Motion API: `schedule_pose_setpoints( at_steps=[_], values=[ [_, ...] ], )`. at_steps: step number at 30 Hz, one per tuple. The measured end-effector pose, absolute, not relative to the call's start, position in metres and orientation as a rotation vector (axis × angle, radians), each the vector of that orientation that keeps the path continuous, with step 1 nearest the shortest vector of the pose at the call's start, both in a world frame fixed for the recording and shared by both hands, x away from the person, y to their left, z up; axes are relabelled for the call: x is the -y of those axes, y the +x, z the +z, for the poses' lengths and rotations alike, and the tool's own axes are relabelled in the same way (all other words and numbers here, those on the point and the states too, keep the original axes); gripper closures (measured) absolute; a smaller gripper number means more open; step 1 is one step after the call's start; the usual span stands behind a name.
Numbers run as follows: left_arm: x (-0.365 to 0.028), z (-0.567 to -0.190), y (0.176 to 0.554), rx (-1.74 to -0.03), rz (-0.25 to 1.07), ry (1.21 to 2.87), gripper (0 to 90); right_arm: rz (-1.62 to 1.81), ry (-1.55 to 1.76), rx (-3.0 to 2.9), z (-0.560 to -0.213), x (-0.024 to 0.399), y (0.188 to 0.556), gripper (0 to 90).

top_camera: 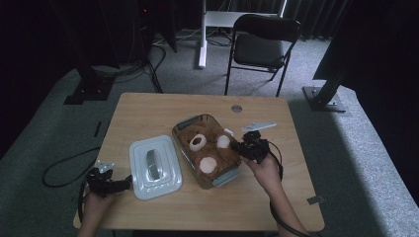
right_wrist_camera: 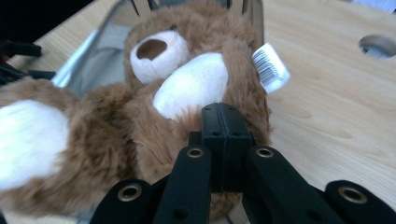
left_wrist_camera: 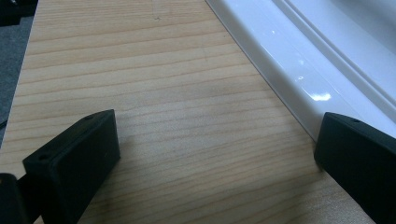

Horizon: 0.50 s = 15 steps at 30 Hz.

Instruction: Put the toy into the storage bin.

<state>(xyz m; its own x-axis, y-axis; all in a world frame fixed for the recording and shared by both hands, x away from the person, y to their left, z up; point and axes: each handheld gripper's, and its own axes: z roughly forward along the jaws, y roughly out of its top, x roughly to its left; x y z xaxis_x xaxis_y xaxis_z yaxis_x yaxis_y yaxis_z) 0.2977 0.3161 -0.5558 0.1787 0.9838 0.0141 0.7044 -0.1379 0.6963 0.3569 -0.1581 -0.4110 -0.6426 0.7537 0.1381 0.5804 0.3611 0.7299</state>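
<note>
On the left side of the wooden table (top_camera: 148,111), the left gripper (top_camera: 109,185) is resting low, and its jaws are standing wide apart with nothing between them. In the left gripper view one jaw is lying just beside the rim of the white lid (left_wrist_camera: 299,70). The lid (top_camera: 155,166) is lying flat on the table beside the container, probably so that the container is staying open for the work with the toy.

In the middle, the clear container (top_camera: 232,176) is holding the brown teddy bear (top_camera: 210,148), which is filling it almost fully. The bear (right_wrist_camera: 140,121) is looking soft and furry, with a pale muzzle (right_wrist_camera: 152,53), pale paw pads and a white barcode tag (right_wrist_camera: 271,67) hanging over the container edge.

At the right, the right gripper (top_camera: 243,147) is reaching onto the bear at that edge. Its jaws are pressed together at the fur. I cannot tell whether they are pinching some fur or only touching it. I think it is trying to press or arrange the toy inside.
</note>
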Motion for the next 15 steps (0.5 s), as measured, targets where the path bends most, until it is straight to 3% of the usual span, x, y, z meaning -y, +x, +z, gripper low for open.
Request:
schedule_pose_setpoints(
  at_steps=[15],
  values=[
    [-0.316,-0.556,0.298,-1.583,0.658,1.909,0.8,0.814,1.168,-2.629,-0.439,0.127,0.397,90.0]
  ],
)
